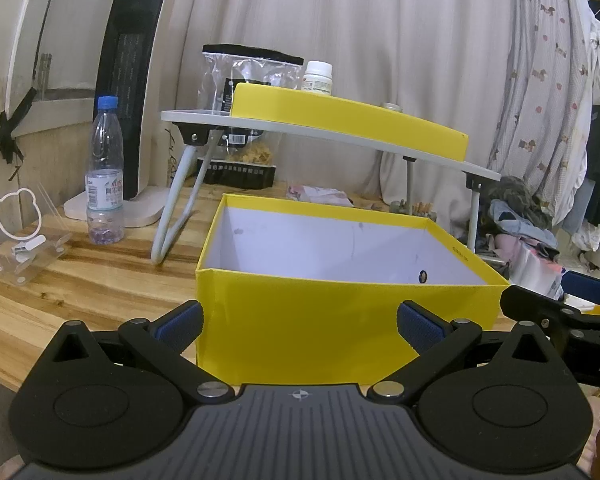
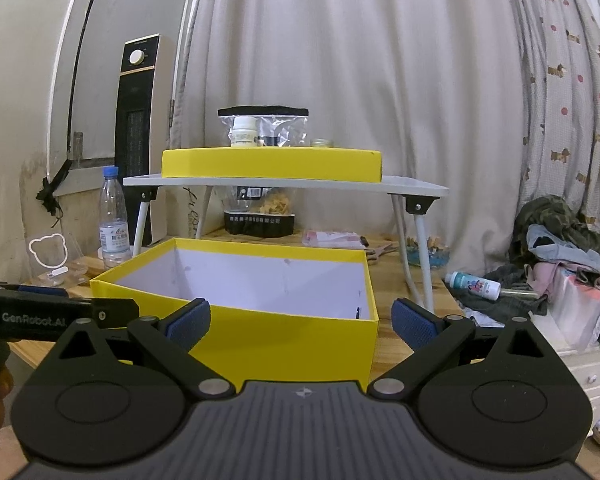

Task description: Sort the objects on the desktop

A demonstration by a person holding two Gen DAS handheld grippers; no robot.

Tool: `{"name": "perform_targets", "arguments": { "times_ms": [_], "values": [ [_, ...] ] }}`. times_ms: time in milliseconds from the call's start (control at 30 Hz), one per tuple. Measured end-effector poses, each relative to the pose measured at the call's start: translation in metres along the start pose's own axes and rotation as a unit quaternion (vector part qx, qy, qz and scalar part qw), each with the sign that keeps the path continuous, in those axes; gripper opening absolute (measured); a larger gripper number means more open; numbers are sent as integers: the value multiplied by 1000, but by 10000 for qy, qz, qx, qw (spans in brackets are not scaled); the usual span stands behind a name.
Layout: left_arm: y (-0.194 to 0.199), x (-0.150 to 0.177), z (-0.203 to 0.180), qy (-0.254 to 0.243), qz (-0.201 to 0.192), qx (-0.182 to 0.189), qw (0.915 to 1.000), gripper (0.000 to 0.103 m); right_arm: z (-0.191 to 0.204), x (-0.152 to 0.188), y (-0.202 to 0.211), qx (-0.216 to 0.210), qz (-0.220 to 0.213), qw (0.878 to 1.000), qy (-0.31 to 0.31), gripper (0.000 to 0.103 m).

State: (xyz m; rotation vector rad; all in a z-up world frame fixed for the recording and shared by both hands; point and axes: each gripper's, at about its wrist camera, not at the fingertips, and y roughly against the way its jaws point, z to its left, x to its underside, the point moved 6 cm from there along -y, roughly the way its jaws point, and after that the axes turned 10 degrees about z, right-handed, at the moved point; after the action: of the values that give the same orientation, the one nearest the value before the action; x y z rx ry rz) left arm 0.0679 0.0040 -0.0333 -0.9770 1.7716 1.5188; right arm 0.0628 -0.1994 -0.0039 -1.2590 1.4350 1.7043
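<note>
An open yellow box (image 1: 300, 320) with a white inside stands on the wooden desk (image 1: 80, 280); it also shows in the right wrist view (image 2: 284, 332). Its yellow lid (image 1: 339, 124) lies on a small grey folding table (image 1: 204, 117), with a white pill bottle (image 1: 318, 78) and a clear bag (image 1: 240, 76) behind it. My left gripper (image 1: 300, 324) is open and empty, just in front of the box. My right gripper (image 2: 300, 322) is open and empty, in front of the box's right corner.
A water bottle (image 1: 104, 172), a clear bear-shaped stand (image 1: 18, 220) and a tall heater (image 1: 136, 80) are at the left. A snack bag (image 2: 260, 212) sits under the folding table. Clothes (image 2: 555, 236) and a small white bottle (image 2: 475, 284) lie at the right.
</note>
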Motion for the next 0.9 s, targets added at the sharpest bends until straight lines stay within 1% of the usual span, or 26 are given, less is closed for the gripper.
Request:
{"name": "perform_targets", "arguments": {
  "times_ms": [167,267,333,400,467,567,633,667,767,800,900],
  "values": [
    [0,0,-2,-21,-80,23,10000,103,6,-1,-4,25,17,9999,150,103],
    [0,0,-2,-12,-53,27,10000,103,6,-1,-2,26,-31,9997,239,103],
    [0,-1,1,-14,-46,23,10000,103,7,-4,-2,-89,-77,9993,355,103],
    [2,-3,5,53,-86,40,9999,103,9,-14,-1,-422,-142,9969,652,103],
    [4,-5,9,89,-136,46,9999,103,7,-34,0,-511,-283,9948,838,103],
    [5,-6,16,145,-199,26,9997,103,0,-70,-1,-377,-668,9909,1106,103],
    [6,-7,23,218,-183,14,9996,103,-2,-92,-11,-383,-745,9878,1312,103],
    [8,-8,26,262,-200,13,9995,103,-3,-102,-18,-457,-750,9863,1397,103],
    [12,-8,37,376,-328,-17,9988,103,-9,-133,-44,-412,-609,9863,1479,103],
    [13,-8,41,443,-362,-20,9984,103,-12,-144,-56,-494,-500,9867,1464,103],
    [14,-6,52,600,-388,-59,9974,103,-19,-177,-94,-541,-231,9883,1407,103]
  ]
}}
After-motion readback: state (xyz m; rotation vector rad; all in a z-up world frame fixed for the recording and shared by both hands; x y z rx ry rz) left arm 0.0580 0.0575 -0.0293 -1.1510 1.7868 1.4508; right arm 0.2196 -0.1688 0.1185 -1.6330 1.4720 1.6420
